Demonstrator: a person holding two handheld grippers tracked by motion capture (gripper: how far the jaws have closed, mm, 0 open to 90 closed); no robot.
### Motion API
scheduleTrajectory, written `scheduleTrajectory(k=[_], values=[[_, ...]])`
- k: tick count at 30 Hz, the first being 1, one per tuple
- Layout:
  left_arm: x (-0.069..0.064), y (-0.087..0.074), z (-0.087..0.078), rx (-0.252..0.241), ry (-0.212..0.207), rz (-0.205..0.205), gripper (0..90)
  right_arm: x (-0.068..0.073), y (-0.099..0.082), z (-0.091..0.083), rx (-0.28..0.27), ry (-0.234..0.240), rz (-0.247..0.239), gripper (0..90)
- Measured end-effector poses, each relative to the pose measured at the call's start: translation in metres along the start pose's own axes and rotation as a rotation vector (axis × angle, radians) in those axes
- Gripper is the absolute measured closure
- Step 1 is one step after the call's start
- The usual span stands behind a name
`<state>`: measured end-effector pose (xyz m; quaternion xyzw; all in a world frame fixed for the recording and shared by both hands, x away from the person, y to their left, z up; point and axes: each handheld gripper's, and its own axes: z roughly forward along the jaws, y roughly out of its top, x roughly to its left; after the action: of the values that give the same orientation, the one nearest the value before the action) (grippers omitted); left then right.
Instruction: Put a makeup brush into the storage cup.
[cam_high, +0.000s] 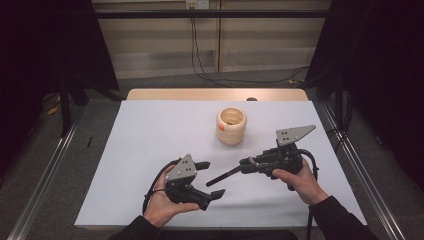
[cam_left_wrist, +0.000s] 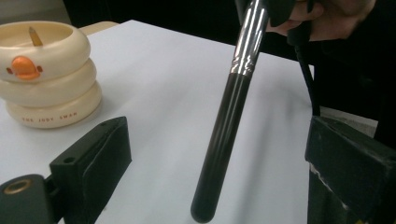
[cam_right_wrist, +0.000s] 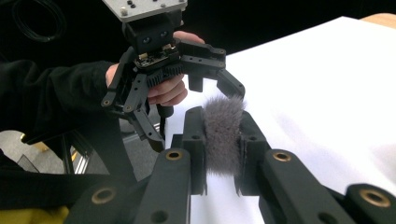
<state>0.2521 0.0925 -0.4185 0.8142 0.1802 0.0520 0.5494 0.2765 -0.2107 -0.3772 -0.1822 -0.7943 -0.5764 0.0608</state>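
The left tongs stand released on either side of the brush handle, not yet touching it. The brush hangs above the counter, its dark handle pointing toward the left tongs, its grey bristles pinched in the clenched right tongs. Beyond the brush, well apart, stands the holder, a cream ringed pot already holding something slim. I judge a handover half done: the left tongs have yet to take the handle, the right to let go, and the brush is not yet in the holder.
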Motion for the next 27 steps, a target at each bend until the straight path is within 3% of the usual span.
scheduleTrajectory(k=[6, 10, 24, 27], values=[[0.001, -0.001, 0.000, 0.011, 0.020, -0.011, 4.4, 0.000, 0.003, 0.000, 0.049, -0.035, 0.000, 77.9], [0.000, -0.001, 0.000, 0.007, 0.027, 0.001, 4.9, 0.000, 0.006, -0.001, 0.067, -0.022, 0.008, 77.9], [0.002, -0.002, 0.002, 0.025, 0.021, 0.017, 11.4, 0.001, 0.026, 0.012, 0.226, -0.079, -0.033, 77.9], [0.001, -0.003, 0.003, 0.035, 0.022, 0.017, 12.2, 0.001, 0.029, 0.010, 0.238, -0.090, -0.028, 77.9]])
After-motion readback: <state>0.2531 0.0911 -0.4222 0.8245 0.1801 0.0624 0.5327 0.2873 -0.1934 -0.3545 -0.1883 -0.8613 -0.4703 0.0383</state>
